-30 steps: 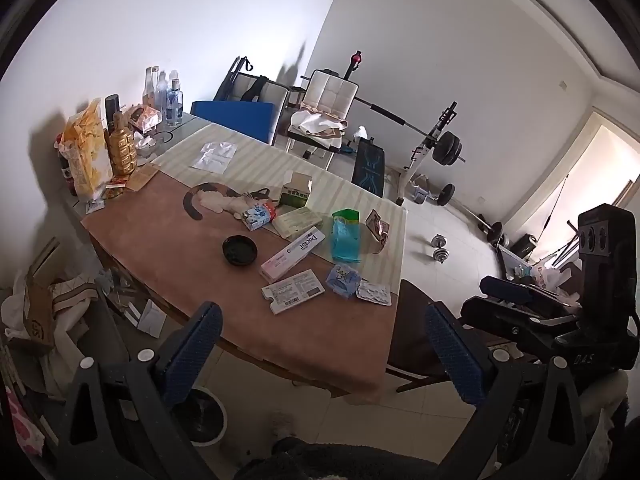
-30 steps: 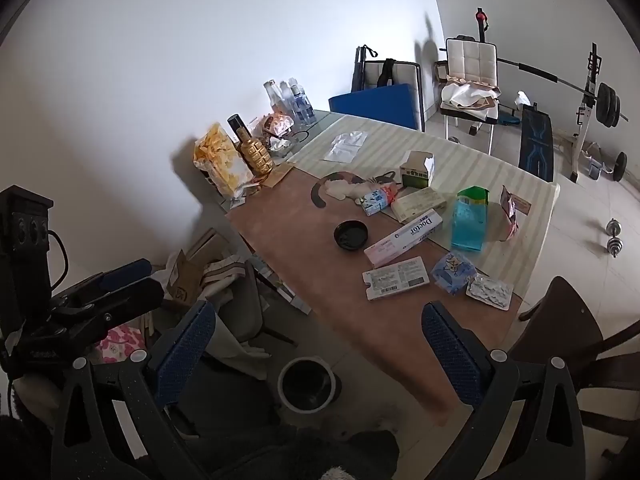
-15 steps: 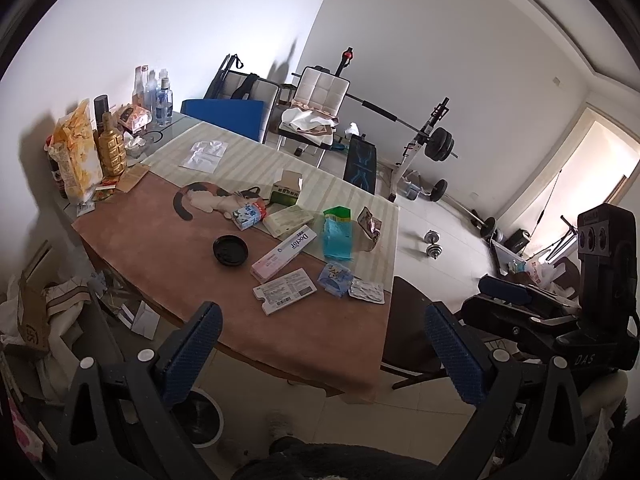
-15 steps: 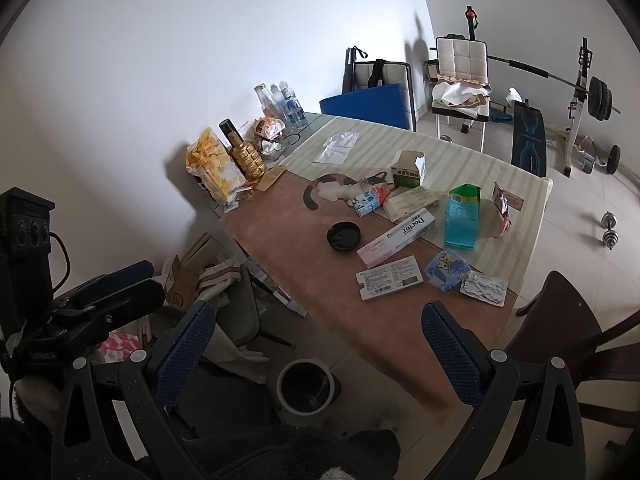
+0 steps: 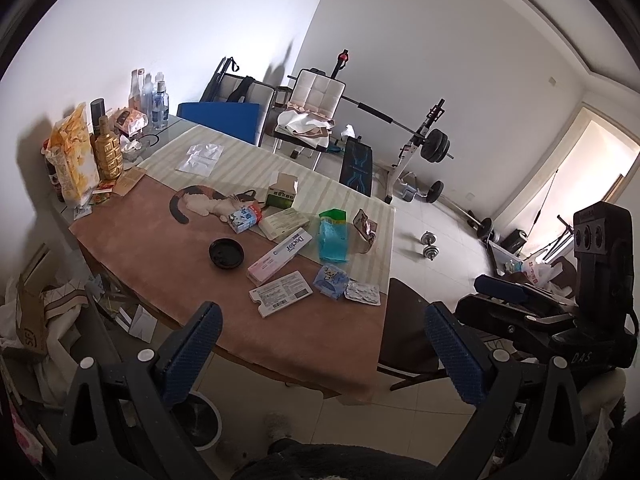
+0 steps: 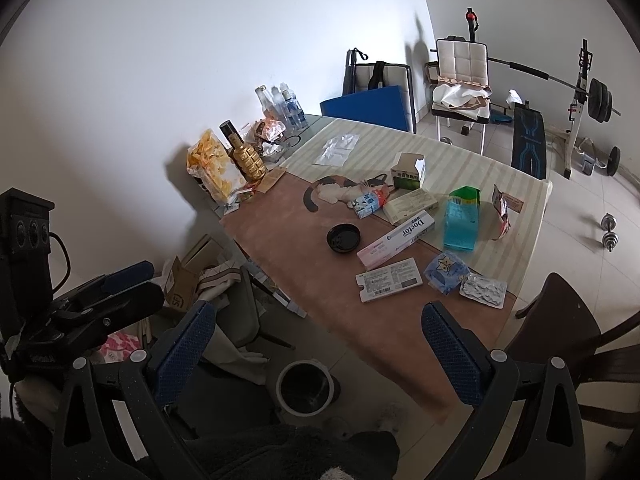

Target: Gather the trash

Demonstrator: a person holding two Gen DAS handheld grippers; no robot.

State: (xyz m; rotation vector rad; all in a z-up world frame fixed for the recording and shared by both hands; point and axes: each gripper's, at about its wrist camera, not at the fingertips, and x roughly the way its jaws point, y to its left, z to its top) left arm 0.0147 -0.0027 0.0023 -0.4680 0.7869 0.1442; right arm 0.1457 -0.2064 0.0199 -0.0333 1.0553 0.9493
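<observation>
Trash lies on the table (image 5: 168, 248): a flat white medicine box (image 5: 281, 293) (image 6: 389, 280), a pink-and-white Doctor box (image 5: 279, 255) (image 6: 396, 238), a blue wrapper (image 5: 330, 277) (image 6: 445, 272), a foil blister pack (image 5: 362, 293) (image 6: 483, 289), a blue-green carton (image 5: 333, 235) (image 6: 461, 219) and a black round lid (image 5: 226, 253) (image 6: 343, 237). A round bin (image 6: 305, 387) (image 5: 202, 420) stands on the floor below the table's near edge. My left gripper (image 5: 320, 354) and right gripper (image 6: 318, 354) are both open and empty, held back from the table, above the floor.
Bottles (image 5: 152, 98), a gold bottle (image 5: 108, 154) and a snack bag (image 5: 74, 156) stand at the table's far left. A dark chair (image 6: 560, 320) is at the right corner. Cardboard and bags (image 6: 192, 280) clutter the floor left. Weight bench (image 5: 356, 168) and barbell rack behind.
Both views have shifted slightly relative to the table. Both grippers stay open and empty. Nothing on the table has moved.
</observation>
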